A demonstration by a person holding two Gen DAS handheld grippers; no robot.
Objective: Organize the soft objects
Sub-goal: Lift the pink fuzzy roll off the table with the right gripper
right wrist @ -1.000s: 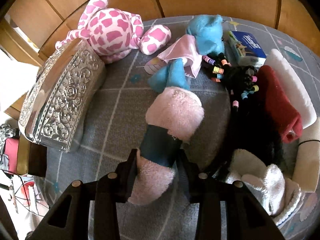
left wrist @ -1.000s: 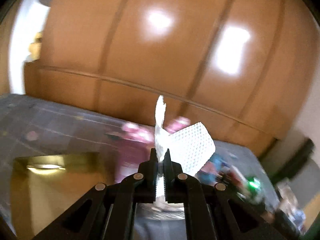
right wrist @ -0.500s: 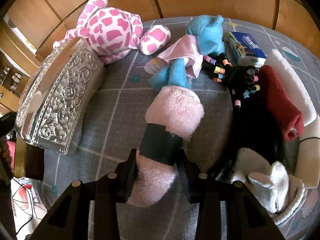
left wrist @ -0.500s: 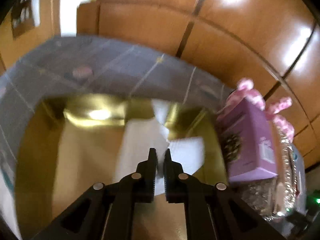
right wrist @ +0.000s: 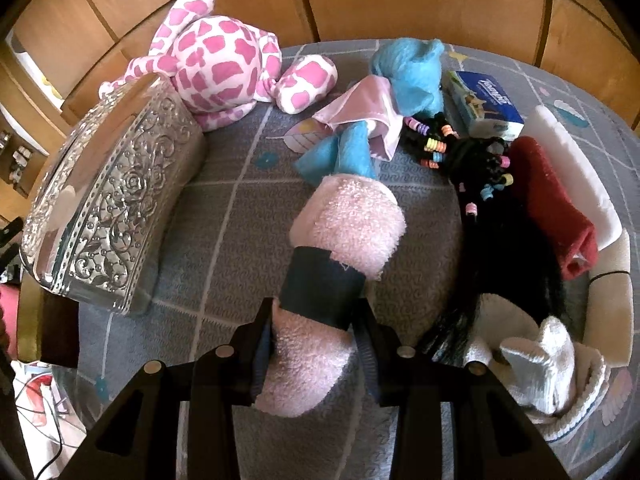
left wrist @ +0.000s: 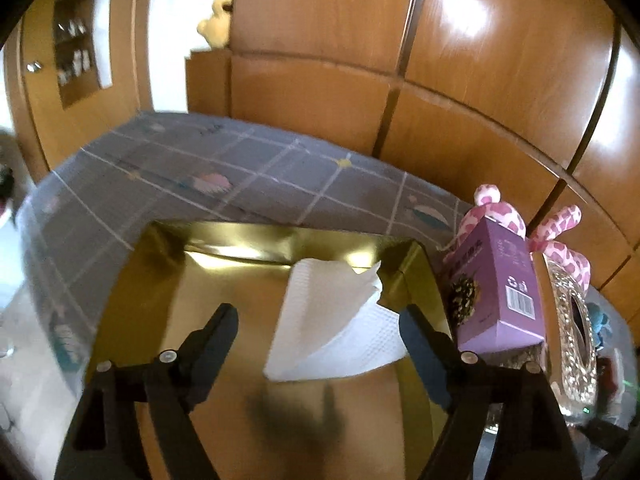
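Note:
In the left wrist view a white embossed tissue [left wrist: 332, 320] lies inside the gold box [left wrist: 224, 240], against its right wall. My left gripper [left wrist: 316, 326] hangs over the box with its jaws opening wide; the tissue lies loose between them, untouched by the pads. In the right wrist view my right gripper [right wrist: 316, 332] is shut on a rolled pink towel [right wrist: 348, 224] with a dark band [right wrist: 320, 290], held over the grey checked cloth [right wrist: 224, 216].
A silver embossed case [right wrist: 104, 208] stands left. A pink-spotted plush [right wrist: 216, 64], a blue plush [right wrist: 408, 80] with a pink cloth, a tissue pack [right wrist: 484, 106], a black wig with beads [right wrist: 496, 240], a red cloth [right wrist: 552, 208] and white socks [right wrist: 536, 364] lie around. A purple carton [left wrist: 500, 284] stands beside the gold box.
My left gripper came down over the gold box with the tissue, then opened and let it go inside. The right gripper kept still, gripping the pink towel.

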